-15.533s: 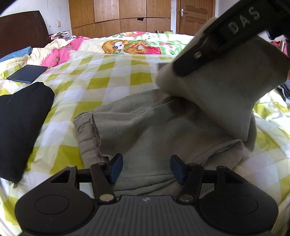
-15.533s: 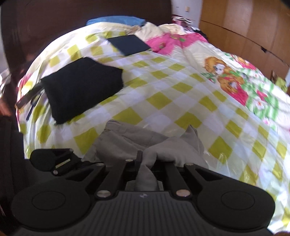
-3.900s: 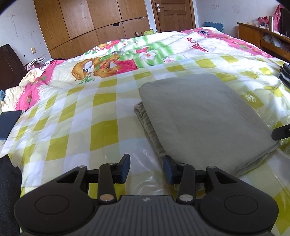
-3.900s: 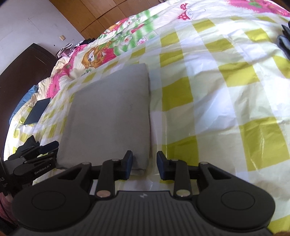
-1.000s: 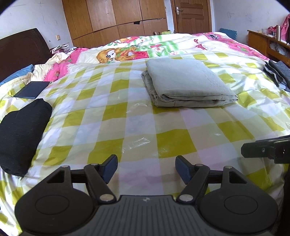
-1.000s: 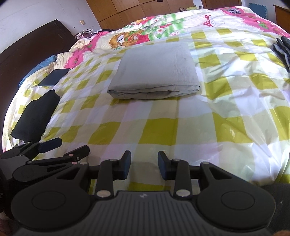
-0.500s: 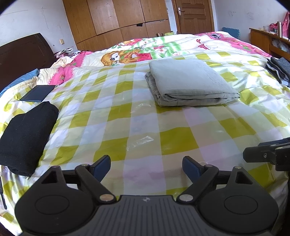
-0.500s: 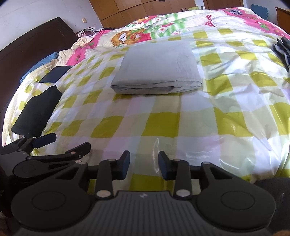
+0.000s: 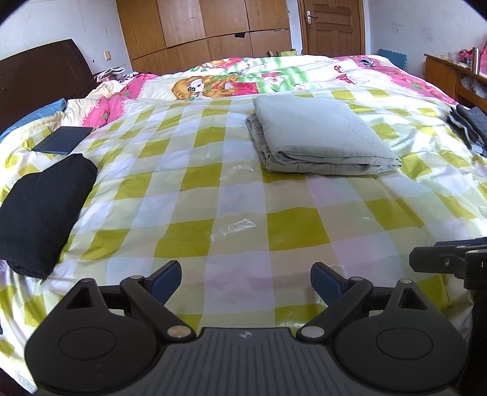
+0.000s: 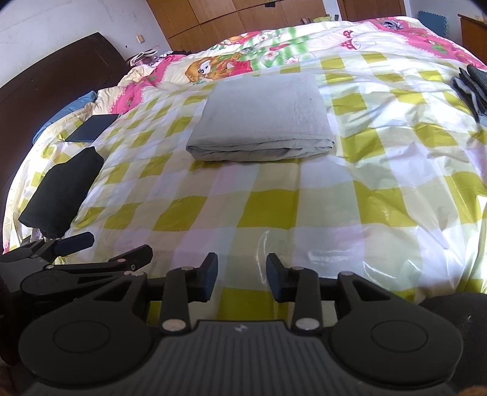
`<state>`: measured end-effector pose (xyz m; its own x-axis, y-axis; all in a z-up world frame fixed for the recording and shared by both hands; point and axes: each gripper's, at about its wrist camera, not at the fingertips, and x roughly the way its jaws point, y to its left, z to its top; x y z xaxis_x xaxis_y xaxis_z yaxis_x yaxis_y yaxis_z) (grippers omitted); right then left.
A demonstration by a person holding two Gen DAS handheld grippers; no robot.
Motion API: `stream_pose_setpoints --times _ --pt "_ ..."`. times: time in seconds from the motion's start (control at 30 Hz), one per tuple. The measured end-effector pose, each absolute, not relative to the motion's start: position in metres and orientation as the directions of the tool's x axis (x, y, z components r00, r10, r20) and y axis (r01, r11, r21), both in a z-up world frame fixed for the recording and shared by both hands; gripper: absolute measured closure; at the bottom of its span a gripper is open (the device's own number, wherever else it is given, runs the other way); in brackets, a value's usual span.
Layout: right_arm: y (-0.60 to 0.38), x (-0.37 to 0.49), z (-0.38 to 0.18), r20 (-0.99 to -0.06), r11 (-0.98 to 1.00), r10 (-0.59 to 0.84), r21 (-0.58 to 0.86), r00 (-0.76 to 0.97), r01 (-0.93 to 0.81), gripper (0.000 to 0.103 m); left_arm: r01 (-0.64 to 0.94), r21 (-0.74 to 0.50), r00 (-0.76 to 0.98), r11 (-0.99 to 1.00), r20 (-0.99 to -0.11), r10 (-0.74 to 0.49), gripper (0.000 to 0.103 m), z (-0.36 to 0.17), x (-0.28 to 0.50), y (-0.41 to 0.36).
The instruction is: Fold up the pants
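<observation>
Folded grey pants point(image 9: 319, 134) far up the bed point(image 9: 231, 195), well apart from both fingers. Left gripper point(image 9: 246, 276) just spread wide, empty; right gripper point(image 10: 242, 275) parted, empty.

matt grey cloth pants point(image 9: 319, 134), glossy plastic-looking checked cover point(image 9: 237, 207) — crinkled, wooden wardrobe point(image 9: 207, 27)

Folded pants point(image 9: 319, 134) on checkered sheet point(image 9: 237, 189) — left gripper point(image 9: 246, 278) wide, empty.
</observation>
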<state>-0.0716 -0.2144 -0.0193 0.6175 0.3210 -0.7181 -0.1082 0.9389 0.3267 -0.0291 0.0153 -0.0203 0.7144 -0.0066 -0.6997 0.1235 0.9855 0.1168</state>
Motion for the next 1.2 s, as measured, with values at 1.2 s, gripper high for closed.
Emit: stream_pose_setpoints --times 1.2 --pt "-0.204 -0.076 -0.023 -0.742 0.949 0.306 0.288 0.596 -0.129 0.062 0.117 -0.008 0.667 0.993 -0.74 -0.085 0.0 -0.02 -0.039 0.021"
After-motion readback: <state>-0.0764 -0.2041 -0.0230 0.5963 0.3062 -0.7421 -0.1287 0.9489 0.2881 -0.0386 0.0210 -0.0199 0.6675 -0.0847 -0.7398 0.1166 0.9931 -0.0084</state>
